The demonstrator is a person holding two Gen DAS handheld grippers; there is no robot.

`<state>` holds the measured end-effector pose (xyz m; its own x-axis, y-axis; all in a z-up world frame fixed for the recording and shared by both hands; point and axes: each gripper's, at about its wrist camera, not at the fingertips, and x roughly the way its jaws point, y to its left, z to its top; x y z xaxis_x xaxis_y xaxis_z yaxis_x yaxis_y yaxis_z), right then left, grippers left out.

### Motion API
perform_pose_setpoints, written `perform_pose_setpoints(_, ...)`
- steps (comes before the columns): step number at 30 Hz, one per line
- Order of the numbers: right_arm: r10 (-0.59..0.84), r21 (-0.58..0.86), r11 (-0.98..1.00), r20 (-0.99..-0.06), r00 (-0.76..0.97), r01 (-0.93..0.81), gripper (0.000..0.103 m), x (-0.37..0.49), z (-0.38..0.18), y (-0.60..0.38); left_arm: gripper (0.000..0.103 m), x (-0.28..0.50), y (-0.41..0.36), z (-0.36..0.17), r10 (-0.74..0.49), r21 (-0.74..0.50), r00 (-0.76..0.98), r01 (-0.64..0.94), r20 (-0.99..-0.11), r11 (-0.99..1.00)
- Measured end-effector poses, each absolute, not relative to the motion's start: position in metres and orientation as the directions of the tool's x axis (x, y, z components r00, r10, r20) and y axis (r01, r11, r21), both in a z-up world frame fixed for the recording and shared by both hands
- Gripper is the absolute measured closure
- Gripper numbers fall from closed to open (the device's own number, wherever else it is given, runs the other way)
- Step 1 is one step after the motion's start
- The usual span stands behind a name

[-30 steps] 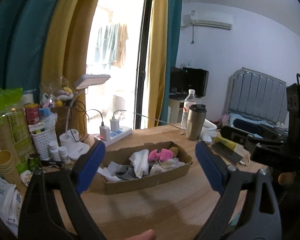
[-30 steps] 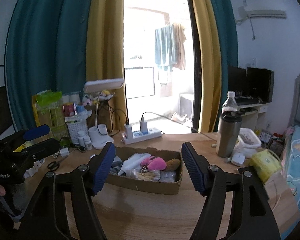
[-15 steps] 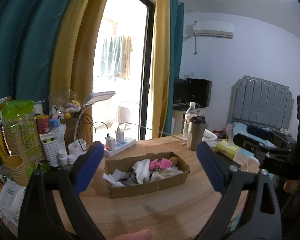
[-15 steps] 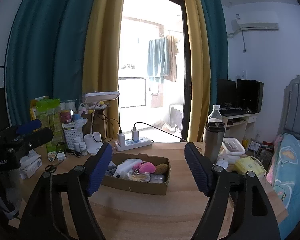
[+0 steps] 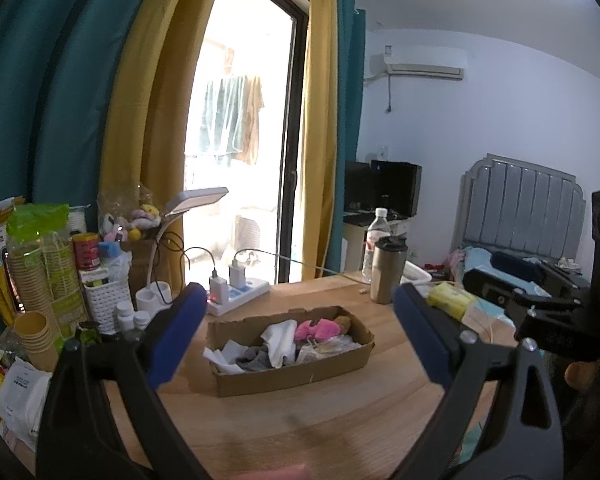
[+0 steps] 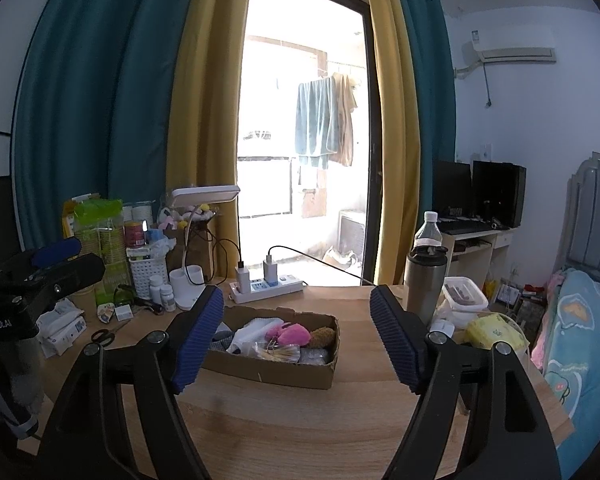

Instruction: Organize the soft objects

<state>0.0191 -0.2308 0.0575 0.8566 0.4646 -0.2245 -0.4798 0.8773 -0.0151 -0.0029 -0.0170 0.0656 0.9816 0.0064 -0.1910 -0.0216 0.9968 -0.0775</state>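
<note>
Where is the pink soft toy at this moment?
The pink toy lies in the cardboard box at the table's middle, between a white cloth and a brown toy.

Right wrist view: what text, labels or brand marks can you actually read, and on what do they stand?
"GenRobot.AI": white lettering, partly cut by the frame edge, on the black left gripper.
Red printed can: label too blurred to read.
Green-topped pack of paper cups: print too small to read.
White flat packet on the wooden table: print unreadable.
Nothing else legible.
</note>
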Motion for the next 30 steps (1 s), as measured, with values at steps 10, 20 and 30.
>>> perform_pose_setpoints(10, 0.466, -0.014, 0.877, -0.225, 0.856, -0.481, 0.024, 0.0203, 0.0565, -0.2309, 0.007, -0.0033, -0.0179, 0.0643, 0.004, -0.081, 0.981, -0.02, -0.196, 0.997)
perform_pose_setpoints(20, 0.465, -0.012, 0.877, -0.226, 0.856, -0.48, 0.024, 0.0213, 0.0556, -0.2288, 0.007, -0.0035, -0.0189, 0.0644, 0.003, -0.083, 0.98, -0.02, -0.198, 0.996)
perform_pose_setpoints(30, 0.466, -0.012, 0.877, -0.227, 0.855, -0.481, 0.024, 0.0217, 0.0557, -0.2291, 0.007, -0.0034, -0.0226, 0.0643, -0.004, -0.081, 0.979, -0.012, -0.204, 0.997)
